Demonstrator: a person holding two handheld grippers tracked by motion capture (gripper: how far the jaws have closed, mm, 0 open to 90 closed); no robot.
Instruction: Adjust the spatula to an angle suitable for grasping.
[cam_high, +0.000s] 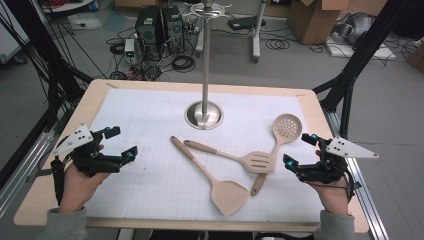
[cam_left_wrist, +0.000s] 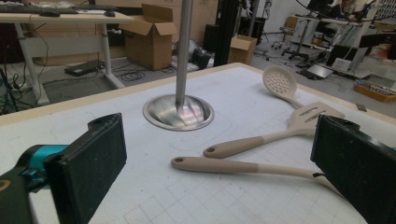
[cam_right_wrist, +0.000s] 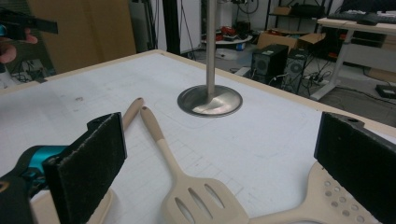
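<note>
Three beige utensils lie on the white mat: a solid turner, a slotted spatula and a perforated spoon. A metal stand rises behind them. My left gripper hovers open at the mat's left side, apart from the utensils. My right gripper hovers open at the right, just beside the spoon's handle. The left gripper view has wide jaws around empty air, with the turner's handle ahead. In the right gripper view the open gripper faces the slotted spatula and the spoon.
The stand's round base sits at the mat's far middle, its pole reaching up to hooks. Black frame struts flank the wooden table. Computers, cables and cardboard boxes lie on the floor beyond.
</note>
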